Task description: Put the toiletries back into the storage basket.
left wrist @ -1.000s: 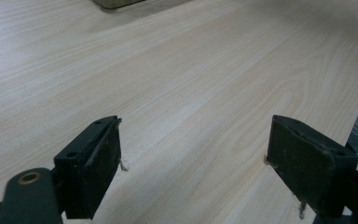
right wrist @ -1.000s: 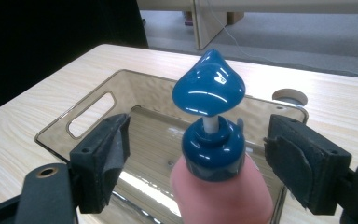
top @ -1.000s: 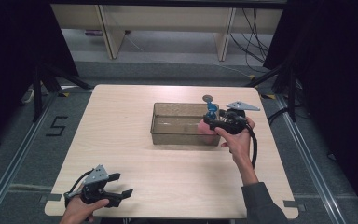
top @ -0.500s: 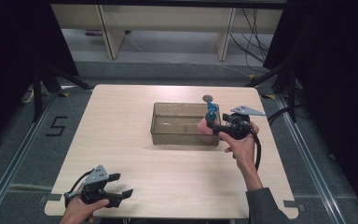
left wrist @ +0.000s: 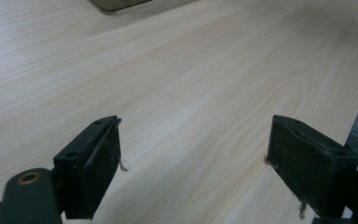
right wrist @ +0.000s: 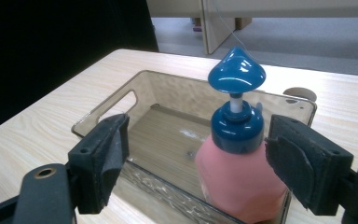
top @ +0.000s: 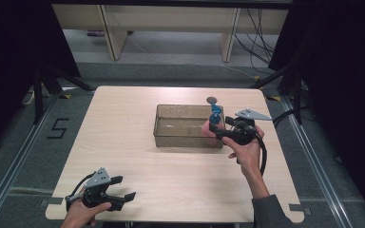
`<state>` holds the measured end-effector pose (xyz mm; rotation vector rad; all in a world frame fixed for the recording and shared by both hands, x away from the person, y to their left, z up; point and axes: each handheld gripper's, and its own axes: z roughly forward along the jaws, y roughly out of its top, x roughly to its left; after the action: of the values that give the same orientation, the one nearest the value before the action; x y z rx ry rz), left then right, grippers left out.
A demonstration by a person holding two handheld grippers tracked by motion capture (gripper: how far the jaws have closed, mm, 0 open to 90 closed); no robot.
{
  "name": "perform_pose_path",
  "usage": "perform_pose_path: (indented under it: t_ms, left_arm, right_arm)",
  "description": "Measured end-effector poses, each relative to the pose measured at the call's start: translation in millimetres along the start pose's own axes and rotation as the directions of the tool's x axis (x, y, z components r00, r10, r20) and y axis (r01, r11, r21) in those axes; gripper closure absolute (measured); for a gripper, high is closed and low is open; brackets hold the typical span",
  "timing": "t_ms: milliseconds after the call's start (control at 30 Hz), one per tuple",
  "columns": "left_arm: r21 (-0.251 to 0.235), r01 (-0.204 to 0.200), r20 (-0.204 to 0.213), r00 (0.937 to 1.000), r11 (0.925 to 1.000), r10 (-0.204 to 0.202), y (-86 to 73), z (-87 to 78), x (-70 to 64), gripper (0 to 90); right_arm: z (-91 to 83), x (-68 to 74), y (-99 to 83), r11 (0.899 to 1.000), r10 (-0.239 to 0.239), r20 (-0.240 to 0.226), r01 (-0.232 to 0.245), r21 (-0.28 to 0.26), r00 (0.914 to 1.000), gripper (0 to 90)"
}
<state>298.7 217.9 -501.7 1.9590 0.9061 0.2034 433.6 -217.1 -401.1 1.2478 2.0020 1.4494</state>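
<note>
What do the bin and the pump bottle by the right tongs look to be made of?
The bin looks like smoke-tinted clear plastic: the wood grain shows through its glossy, slightly rippled walls. The pump bottle has a matte pink body, probably soft plastic, and a glossy blue pump head with bright highlights, likely hard plastic. It stands inside the bin, between the right tongs' open jaws.

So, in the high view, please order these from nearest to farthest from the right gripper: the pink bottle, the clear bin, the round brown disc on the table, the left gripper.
1. Pink bottle: right at the right gripper, at the bin's right end.
2. Clear bin: just to its left.
3. Brown disc: beyond the bin's far right corner.
4. Left gripper: at the table's near left edge.
</note>
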Motion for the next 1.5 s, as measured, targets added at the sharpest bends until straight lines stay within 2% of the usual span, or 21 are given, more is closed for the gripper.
perform_pose_path:
  t_ms: [33,67,200,267,500,600,633,667,733,767,867,1000,1067,1100,1200,1300,1333,1367,1400,1467,1500]
  left_arm:
    - [-0.002,0.000,-0.001,1.0000,1.0000,0.000,-0.2,0.2,0.0,16.7]
    - [-0.002,0.000,-0.001,1.0000,1.0000,0.000,-0.2,0.2,0.0,16.7]
    - [0.000,0.003,-0.012,0.9999,1.0000,-0.003,0.8,-0.3,-1.5,16.7]
    - [-0.004,0.003,-0.008,1.0000,1.0000,-0.003,0.7,0.2,-1.1,16.7]
    - [-0.002,-0.004,0.001,1.0000,1.0000,0.004,0.6,0.7,-0.4,16.7]
    - [-0.012,-0.002,-0.007,1.0000,0.9999,0.002,0.5,0.0,-0.7,16.6]
    - [-0.001,-0.003,-0.002,1.0000,1.0000,0.003,1.0,-1.0,0.8,16.7]
    - [-0.016,-0.001,-0.002,1.0000,0.9999,0.001,0.1,0.1,0.9,16.7]
    - [-0.016,0.000,-0.007,1.0000,0.9999,0.000,0.0,0.2,1.0,16.7]
    - [0.009,-0.002,-0.027,0.9996,1.0000,0.002,1.0,-1.6,0.9,16.7]
    - [-0.001,-0.003,-0.012,0.9999,1.0000,0.003,1.8,-0.7,0.3,16.7]
    - [0.004,-0.006,-0.018,0.9998,1.0000,0.006,0.4,0.3,0.3,16.7]
    - [0.003,0.000,-0.020,0.9998,1.0000,0.000,0.0,-1.1,0.9,16.7]
    - [0.004,-0.004,-0.022,0.9997,1.0000,0.004,0.2,-1.8,1.4,16.7]
    - [-0.004,-0.008,-0.019,0.9998,1.0000,0.008,1.1,-2.5,0.9,16.7]
    - [-0.002,-0.008,-0.020,0.9998,1.0000,0.008,0.1,-1.9,-0.7,16.7]
    - [-0.003,-0.009,-0.018,0.9998,1.0000,0.009,-0.6,-1.8,-0.5,16.7]
    - [-0.003,-0.008,-0.014,0.9999,1.0000,0.008,-0.9,-1.7,0.1,16.6]
    - [-0.003,-0.008,-0.014,0.9999,1.0000,0.008,-0.9,-1.7,0.1,16.7]
    - [-0.002,-0.005,-0.014,0.9999,1.0000,0.005,-0.8,-2.3,0.9,16.7]
    - [-0.005,-0.007,-0.013,0.9999,1.0000,0.007,-1.0,-2.3,1.3,16.7]
  right_arm:
    - [-1.6,3.0,-0.8,0.999,0.032,-0.001,-0.032,0.015,0.9995,22.1]
    - [-1.6,3.0,-0.8,0.999,0.032,-0.001,-0.032,0.015,0.9995,22.1]
    - [-2.1,3.3,-2.5,1.000,-0.001,0.000,0.001,0.015,1.0000,22.3]
    - [-1.5,5.0,-3.1,1.000,0.013,-0.019,-0.013,0.009,0.9997,22.3]
    - [-4.0,8.2,-2.2,1.000,-0.005,-0.016,0.005,0.005,0.9999,22.4]
    - [-4.1,9.6,-2.3,1.000,0.014,-0.030,-0.014,0.004,0.9995,22.4]
    - [-5.2,9.2,-2.1,1.000,-0.017,-0.008,0.017,0.008,0.9998,22.4]
    - [-5.2,9.7,-2.2,1.000,-0.019,-0.009,0.019,0.005,0.9998,22.5]
    - [-5.9,10.3,-1.7,1.000,-0.010,-0.024,0.010,-0.002,0.9997,22.6]
    - [-5.3,10.2,-1.9,1.000,-0.013,-0.024,0.012,-0.013,0.9996,22.6]
    - [-5.9,11.2,-1.7,1.000,-0.001,-0.020,0.001,0.012,0.9998,22.6]
    - [-5.3,12.1,-2.3,1.000,-0.001,-0.048,0.000,-0.008,0.9988,22.5]
    - [-5.7,13.1,-1.4,1.000,-0.013,-0.031,0.013,0.000,0.9994,22.5]
    - [-5.9,16.3,-1.4,1.000,0.021,-0.047,-0.021,0.001,0.9987,22.5]
    - [-5.5,16.9,-0.6,1.000,-0.017,-0.044,0.016,-0.019,0.9989,22.5]
    - [-5.7,19.7,1.2,1.000,-0.022,-0.056,0.021,-0.018,0.9982,22.3]
    - [-6.6,21.4,1.5,1.000,-0.008,-0.054,0.007,-0.011,0.9985,22.2]
    - [-7.5,21.9,1.6,1.000,-0.021,-0.039,0.021,-0.007,0.9990,22.1]
    - [-7.1,23.7,1.4,1.000,-0.001,-0.058,0.001,-0.009,0.9983,22.1]
    - [-7.4,25.0,1.6,1.000,0.002,-0.057,-0.002,-0.006,0.9984,22.0]
    - [-7.5,24.7,1.4,1.000,-0.023,-0.049,0.023,-0.012,0.9985,21.9]
